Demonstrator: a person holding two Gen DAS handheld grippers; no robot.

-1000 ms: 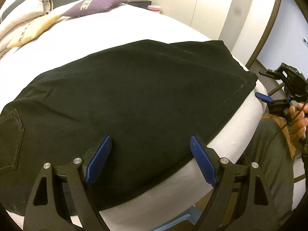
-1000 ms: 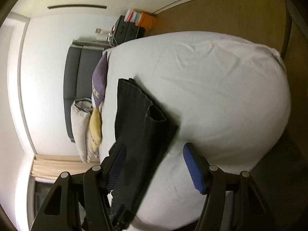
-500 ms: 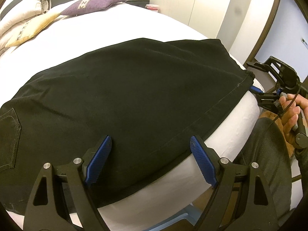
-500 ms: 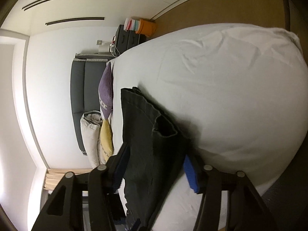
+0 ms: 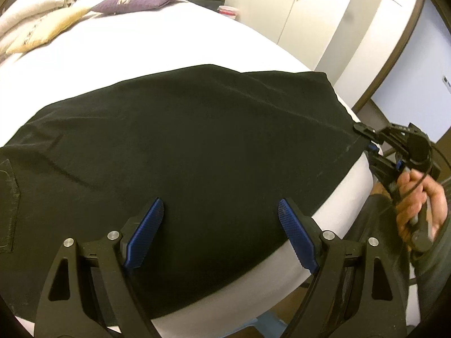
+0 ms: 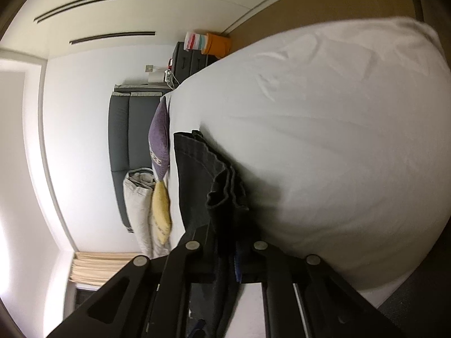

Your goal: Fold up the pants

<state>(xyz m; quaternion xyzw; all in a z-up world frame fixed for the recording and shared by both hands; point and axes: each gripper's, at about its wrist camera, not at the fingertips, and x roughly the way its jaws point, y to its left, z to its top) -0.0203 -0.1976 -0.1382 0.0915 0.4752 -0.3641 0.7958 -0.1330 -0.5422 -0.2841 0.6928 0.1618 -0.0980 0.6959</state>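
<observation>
Black pants (image 5: 197,146) lie flat across the near end of the white bed (image 5: 157,42), a back pocket at the far left. My left gripper (image 5: 222,233) is open and empty, its blue pads just above the pants' near edge. My right gripper (image 5: 369,140) is shut on the hem corner of the pants at the right edge of the bed. In the right wrist view the gripper (image 6: 228,253) pinches the bunched hem of the pants (image 6: 214,180), rolled sideways.
Purple (image 5: 141,0), yellow and cream pillows lie at the head of the bed by a grey headboard (image 6: 126,146). White wardrobes (image 5: 296,5) stand behind, with a dark nightstand (image 6: 191,59). The bed's edge drops off on the right, beside the person's leg.
My right gripper moved in onto the hem corner and closed on it. My left gripper stayed open over the pants' near edge.
</observation>
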